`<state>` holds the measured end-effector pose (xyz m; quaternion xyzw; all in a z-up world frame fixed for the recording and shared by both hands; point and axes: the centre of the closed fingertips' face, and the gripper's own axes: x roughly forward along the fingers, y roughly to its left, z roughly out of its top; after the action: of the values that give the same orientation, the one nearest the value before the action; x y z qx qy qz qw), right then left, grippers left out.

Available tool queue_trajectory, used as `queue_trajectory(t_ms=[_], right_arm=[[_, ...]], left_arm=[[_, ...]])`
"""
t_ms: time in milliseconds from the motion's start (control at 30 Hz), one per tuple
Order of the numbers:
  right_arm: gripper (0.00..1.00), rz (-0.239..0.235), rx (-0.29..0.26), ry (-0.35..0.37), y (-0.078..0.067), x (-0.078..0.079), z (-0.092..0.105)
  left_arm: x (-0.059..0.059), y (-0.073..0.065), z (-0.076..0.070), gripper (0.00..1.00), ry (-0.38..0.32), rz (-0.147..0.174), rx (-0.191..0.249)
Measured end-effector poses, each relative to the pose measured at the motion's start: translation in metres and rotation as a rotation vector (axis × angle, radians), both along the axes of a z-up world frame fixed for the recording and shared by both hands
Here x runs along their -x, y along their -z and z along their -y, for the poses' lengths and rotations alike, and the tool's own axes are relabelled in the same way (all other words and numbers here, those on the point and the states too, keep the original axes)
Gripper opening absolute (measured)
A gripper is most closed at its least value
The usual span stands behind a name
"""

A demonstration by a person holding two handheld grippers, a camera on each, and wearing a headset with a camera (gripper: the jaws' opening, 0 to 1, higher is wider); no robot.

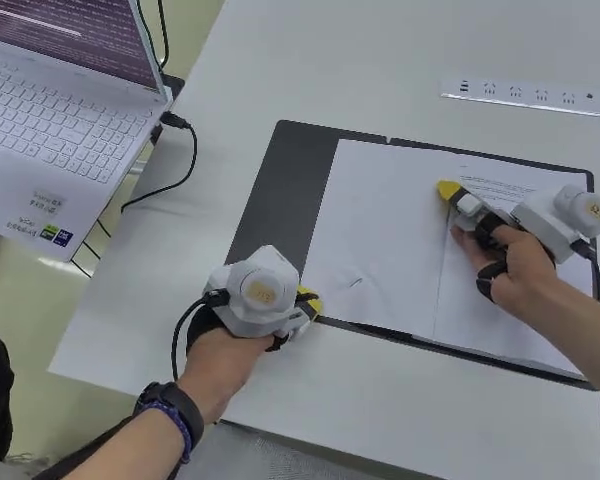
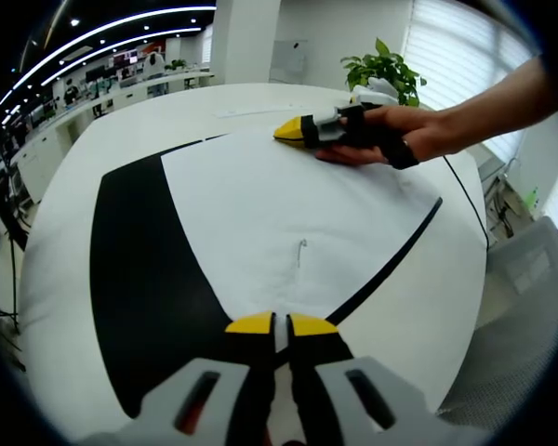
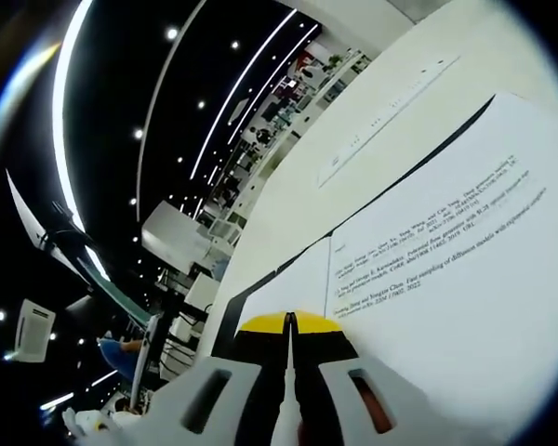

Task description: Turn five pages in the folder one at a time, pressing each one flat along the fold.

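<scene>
Both pressed together, the right tongs [image 1: 447,190] sat at the far end of the fold [image 1: 441,290] and needed a slow, firm slide down it while the left tongs [image 1: 308,302] steadied the folder [image 1: 280,190].

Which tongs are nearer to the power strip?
Right. The right tongs rest on the printed page near the power strip; the left tongs sit at the folder's near edge.

Open-plan office: laptop [image 1: 60,100], power strip [image 1: 530,97], desk rows [image 2: 84,107], ceiling light strips [image 2: 121,20], potted plant [image 2: 383,70].

The black folder [image 1: 280,190] lies open on the table, white pages [image 1: 380,250] flat.
</scene>
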<state>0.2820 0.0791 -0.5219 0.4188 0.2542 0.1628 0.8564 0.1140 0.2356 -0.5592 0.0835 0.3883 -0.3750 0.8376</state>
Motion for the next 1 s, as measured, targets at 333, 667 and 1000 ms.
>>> queue_trajectory(t_ms=[333, 667, 1000], right_arm=[[0.0, 0.001, 0.033, 0.003, 0.0, -0.026, 0.001], [0.0, -0.005, 0.009, 0.061, 0.012, -0.061, 0.019], [0.0, 0.006, 0.03, 0.003, 0.025, -0.056, 0.019]], left_arm=[[0.0, 0.0, 0.001, 0.03, 0.008, -0.001, -0.006], [0.0, 0.0, 0.001, 0.03, 0.001, -0.007, -0.003], [0.0, 0.0, -0.002, 0.01, -0.006, -0.008, 0.007]])
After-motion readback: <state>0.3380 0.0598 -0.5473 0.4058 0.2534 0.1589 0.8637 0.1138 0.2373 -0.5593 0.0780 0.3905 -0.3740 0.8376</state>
